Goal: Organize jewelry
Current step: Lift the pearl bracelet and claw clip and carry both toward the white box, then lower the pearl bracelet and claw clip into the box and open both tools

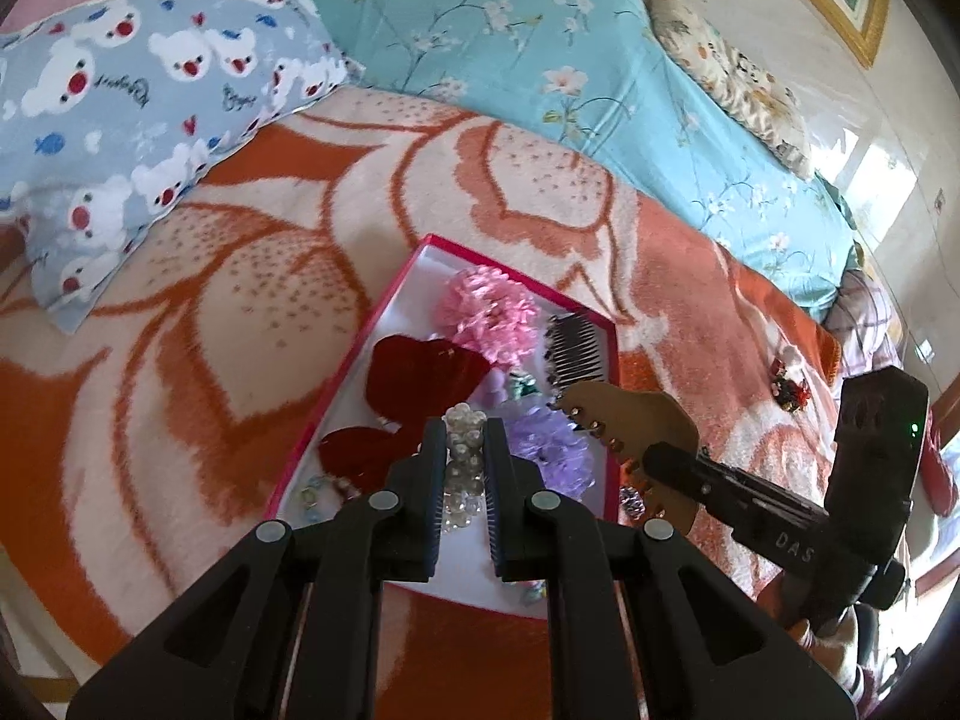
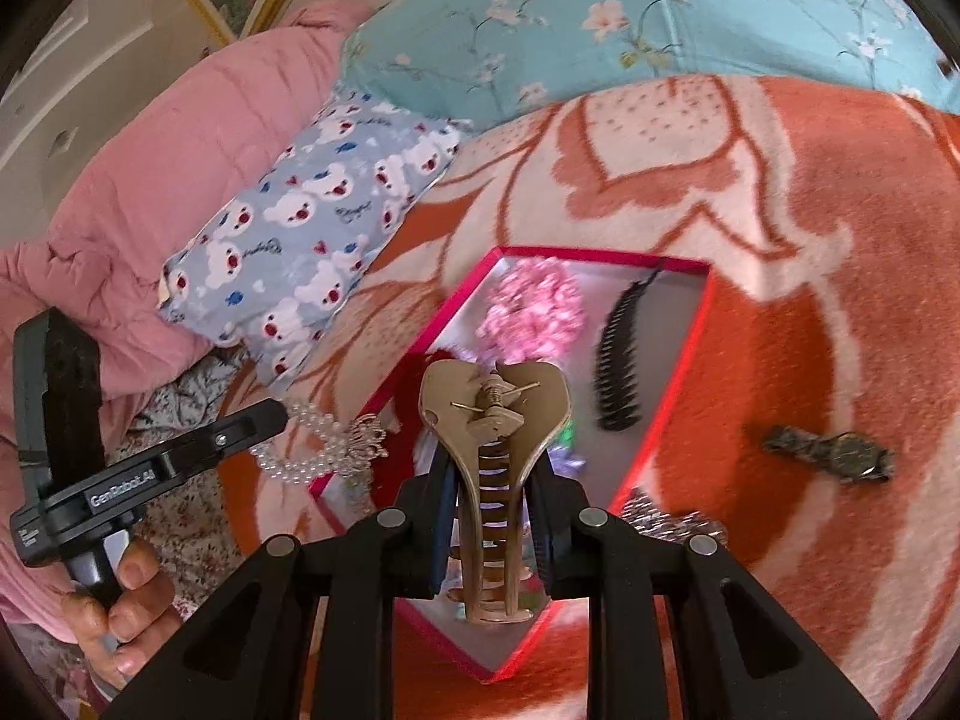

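Holding pink flower, comb: red box

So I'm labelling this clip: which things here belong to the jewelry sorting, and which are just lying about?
Part of the job:
red box
pearl piece in left gripper
tan claw clip in right gripper
pink flower
black comb
watch, on the blanket outside the box

Just lying about:
blanket
bear pillow
floral quilt

My left tool reads "GenRobot.AI" along its side; my right tool shows the letters "DAS" on its body.
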A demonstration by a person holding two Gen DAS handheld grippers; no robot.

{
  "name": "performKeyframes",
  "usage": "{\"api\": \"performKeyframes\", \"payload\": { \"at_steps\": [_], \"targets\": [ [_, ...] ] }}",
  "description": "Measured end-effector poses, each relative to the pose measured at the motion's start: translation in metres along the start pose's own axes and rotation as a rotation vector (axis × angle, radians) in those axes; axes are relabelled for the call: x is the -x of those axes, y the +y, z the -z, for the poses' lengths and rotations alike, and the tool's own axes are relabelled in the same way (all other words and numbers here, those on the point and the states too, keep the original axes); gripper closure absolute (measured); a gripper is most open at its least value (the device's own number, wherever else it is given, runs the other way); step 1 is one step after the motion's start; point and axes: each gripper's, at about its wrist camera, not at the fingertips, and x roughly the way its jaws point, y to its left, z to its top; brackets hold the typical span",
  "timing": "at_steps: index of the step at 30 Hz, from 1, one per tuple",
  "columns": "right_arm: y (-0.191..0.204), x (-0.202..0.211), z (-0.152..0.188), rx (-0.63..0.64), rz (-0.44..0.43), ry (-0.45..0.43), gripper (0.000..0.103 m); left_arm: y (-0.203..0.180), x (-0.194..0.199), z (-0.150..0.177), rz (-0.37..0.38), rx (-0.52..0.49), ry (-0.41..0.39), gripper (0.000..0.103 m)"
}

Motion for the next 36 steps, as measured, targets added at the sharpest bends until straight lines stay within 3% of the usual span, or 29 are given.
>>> {"api": "performKeyframes", "payload": {
  "at_steps": [7,19,26,36],
  "targets": [
    [0.015,-0.023,0.015,0.017,-0.019,0.028,0.082,0.015,-0.008,0.006,-0.015,0.03,0.007,0.093],
    [0.012,-0.056,0.035,0.014,-0.001,0.106,0.081,0.033,-0.045,0.031,-0.066,0.051,0.097,0.093],
    [0.011,-0.057,0.034,0.018,-0.006,0.108,0.081,0.039,-0.06,0.043,-0.079,0.061,0.141,0.093],
    [0.009,-0.057,0.033,-0.005,-0.016,0.125,0.077,0.038,-0.059,0.044,-0.09,0.056,0.144,0.092]
  ]
}}
